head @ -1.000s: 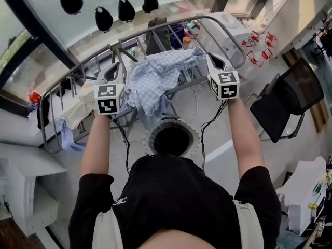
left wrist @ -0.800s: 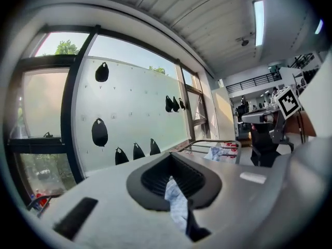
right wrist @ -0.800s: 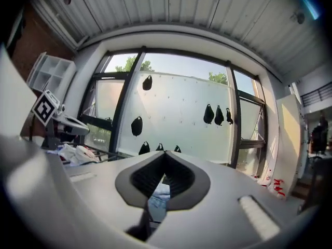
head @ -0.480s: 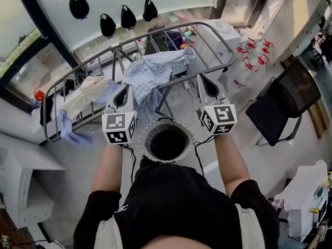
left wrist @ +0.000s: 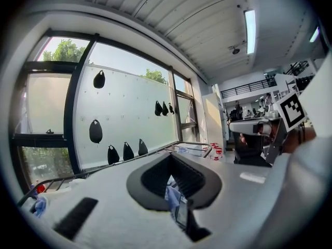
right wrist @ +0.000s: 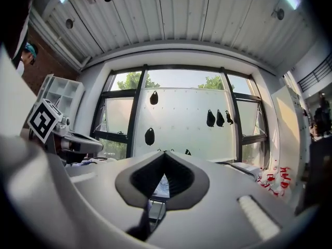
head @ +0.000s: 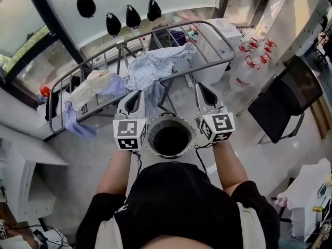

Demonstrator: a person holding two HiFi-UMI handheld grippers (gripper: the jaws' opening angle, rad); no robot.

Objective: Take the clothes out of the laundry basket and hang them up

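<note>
the blue checked cloth (head: 155,66) lies spread over the bars of the grey drying rack (head: 207,43), near its middle. a cream cloth (head: 92,83) lies on the rack just to the left of it. a pale purple cloth (head: 77,123) hangs down from the rack's left end.

the round white laundry basket (head: 174,119) stands on the floor in front of the rack, close to the person. it is dark inside, and i cannot tell if any clothes are in it.

in the head view the left gripper (head: 136,98) is by the basket's left edge and the right gripper (head: 203,91) is by its right edge. both point toward the rack. each one has its jaws pressed together and holds nothing. in the left gripper view and in the right gripper view, a bit of blue cloth shows far off past the closed jaws. it is not touching them.

a black chair (head: 282,100) stands off to the right, well apart from the basket. black drop shapes (head: 86,5) sit on the window behind the rack.
</note>
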